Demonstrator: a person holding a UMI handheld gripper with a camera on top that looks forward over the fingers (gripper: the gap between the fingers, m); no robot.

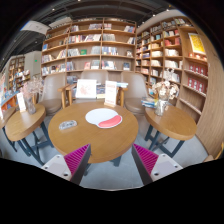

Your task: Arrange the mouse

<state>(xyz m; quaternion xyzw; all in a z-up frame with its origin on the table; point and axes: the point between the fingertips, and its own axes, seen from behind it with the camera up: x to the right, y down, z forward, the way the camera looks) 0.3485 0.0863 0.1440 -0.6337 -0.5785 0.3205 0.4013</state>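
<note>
Bookshelves (95, 45) ring a round table (90, 140) where a mouse pad (104, 118) lies ahead of the wide, empty gripper (111, 162), so the approach step is in hand and, I judge, finding the mouse comes next.

Your mouse (100, 117) sits well ahead of your tongs (112, 160), out on the round wooden tabletop (107, 138) beyond the fingertips and roughly in line with the gap between them. It's a small white shape resting on a white-and-red mouse pad (104, 119), lying flat. Its facing can't be made out from here.
</note>
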